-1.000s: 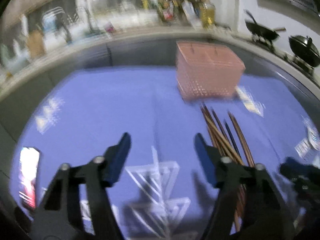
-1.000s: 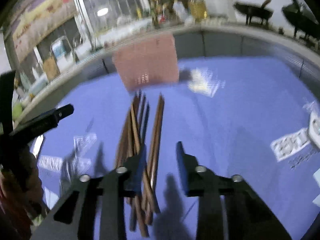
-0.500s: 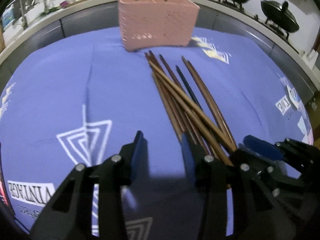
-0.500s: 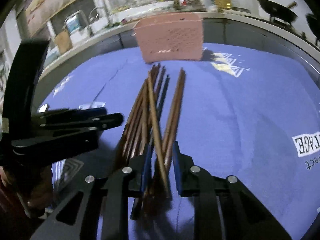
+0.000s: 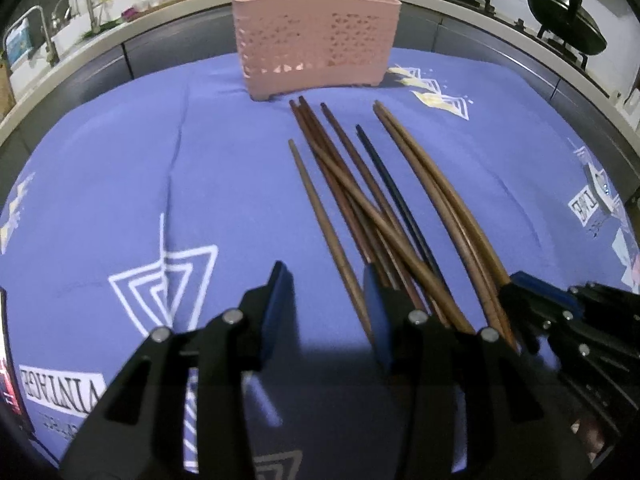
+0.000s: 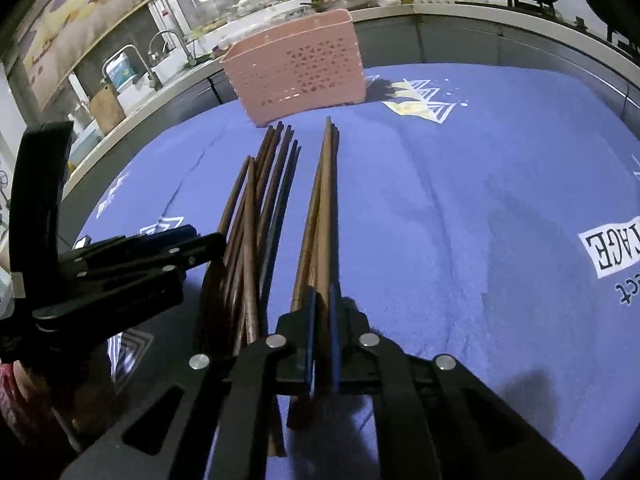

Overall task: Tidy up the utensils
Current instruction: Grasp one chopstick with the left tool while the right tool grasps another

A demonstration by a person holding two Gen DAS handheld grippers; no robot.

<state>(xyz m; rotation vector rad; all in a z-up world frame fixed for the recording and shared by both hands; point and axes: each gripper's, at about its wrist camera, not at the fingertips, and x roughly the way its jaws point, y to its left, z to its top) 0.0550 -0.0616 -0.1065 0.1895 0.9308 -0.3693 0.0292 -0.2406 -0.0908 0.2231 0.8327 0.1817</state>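
Several brown chopsticks and one dark blue one (image 5: 360,200) lie in a loose bundle on the blue cloth (image 5: 120,180), tips toward a pink perforated basket (image 5: 316,36) standing upright at the far side. My left gripper (image 5: 324,276) hovers open at the bundle's near left end. Only cloth lies between its pads, and the leftmost chopstick ends by its right finger. My right gripper (image 6: 322,300) is closing, its pads pressing on the near ends of the light brown pair of chopsticks (image 6: 326,200) at the bundle's right side. The basket (image 6: 296,68) is beyond them.
A phone (image 5: 6,360) lies at the cloth's left edge. Behind the table runs a counter with a sink tap (image 6: 132,56), bottles and two dark woks (image 5: 568,24). White printed patterns mark the cloth.
My left gripper came down and right toward the near ends of the chopsticks, and its jaws narrowed. The right gripper's jaws closed onto the light brown pair.
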